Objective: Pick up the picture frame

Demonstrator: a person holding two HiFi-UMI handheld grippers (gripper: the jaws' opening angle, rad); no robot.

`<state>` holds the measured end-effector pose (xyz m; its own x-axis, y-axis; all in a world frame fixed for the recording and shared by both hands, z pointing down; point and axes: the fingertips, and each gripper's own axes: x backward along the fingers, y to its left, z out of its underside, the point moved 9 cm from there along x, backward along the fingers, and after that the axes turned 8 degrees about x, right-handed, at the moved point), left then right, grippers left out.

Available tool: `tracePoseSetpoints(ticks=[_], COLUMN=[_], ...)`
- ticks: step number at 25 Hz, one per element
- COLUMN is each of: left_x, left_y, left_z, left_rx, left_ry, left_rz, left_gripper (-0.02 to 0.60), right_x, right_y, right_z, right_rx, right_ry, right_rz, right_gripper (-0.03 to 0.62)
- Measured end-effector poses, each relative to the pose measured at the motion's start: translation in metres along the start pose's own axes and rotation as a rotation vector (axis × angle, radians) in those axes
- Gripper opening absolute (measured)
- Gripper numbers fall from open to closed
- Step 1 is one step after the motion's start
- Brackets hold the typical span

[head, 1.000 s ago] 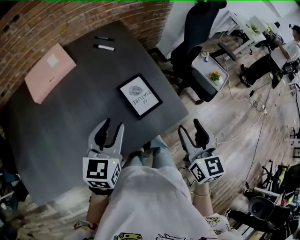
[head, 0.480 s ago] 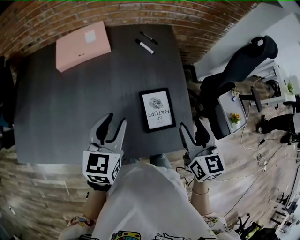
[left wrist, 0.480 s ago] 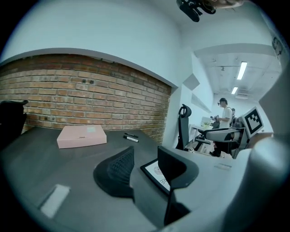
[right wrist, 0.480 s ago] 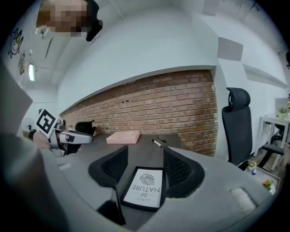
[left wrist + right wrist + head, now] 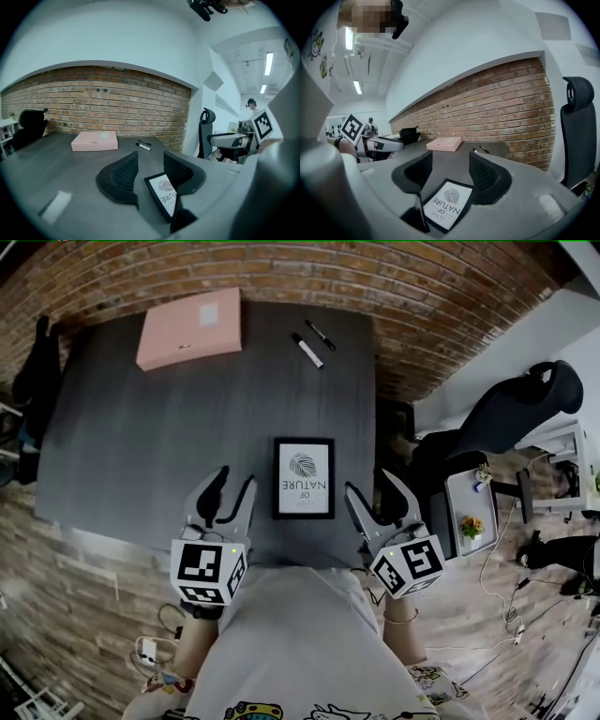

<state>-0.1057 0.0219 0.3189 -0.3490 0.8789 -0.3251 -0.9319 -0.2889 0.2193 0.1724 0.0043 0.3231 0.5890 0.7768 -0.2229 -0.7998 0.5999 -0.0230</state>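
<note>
A black picture frame [image 5: 304, 477] with a white print lies flat on the dark table [image 5: 141, 446], near its front edge. My left gripper [image 5: 229, 487] is open just left of the frame, nothing between its jaws. My right gripper [image 5: 372, 491] is open just right of the frame, over the table's front right corner. The frame [image 5: 163, 192] lies below and right of the left gripper [image 5: 150, 161] in the left gripper view. Between and below the jaws of the right gripper [image 5: 450, 169] the frame [image 5: 447, 202] shows in the right gripper view.
A pink flat box [image 5: 189, 327] lies at the table's far left. Two markers [image 5: 312, 341] lie at the far right. A brick wall [image 5: 422, 306] runs behind the table. A black office chair [image 5: 502, 418] and a small side table [image 5: 469, 507] stand at the right.
The head view has swung round, so the table now lies square and the frame sits straight between both grippers. Both grippers stay open, now closer to the frame's sides.
</note>
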Motion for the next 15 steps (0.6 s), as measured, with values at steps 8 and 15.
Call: tracePoseSetpoints(ticks=[8,15], left_x=[0.001,-0.007], left_y=[-0.013,-0.005], left_z=[0.001,0.001], left_rx=[0.021,0.038], left_ry=[-0.006,0.024], left_rz=[-0.061,-0.047], left_gripper=[0.189,0.192], right_x=[-0.012,-0.019], right_y=[-0.010,-0.009], right_z=[0.002,0.003], right_rx=[0.001,-0.014], right_ry=[0.005,0.038], right_rz=[-0.094,-0.092], right_gripper=[0.239,0.239])
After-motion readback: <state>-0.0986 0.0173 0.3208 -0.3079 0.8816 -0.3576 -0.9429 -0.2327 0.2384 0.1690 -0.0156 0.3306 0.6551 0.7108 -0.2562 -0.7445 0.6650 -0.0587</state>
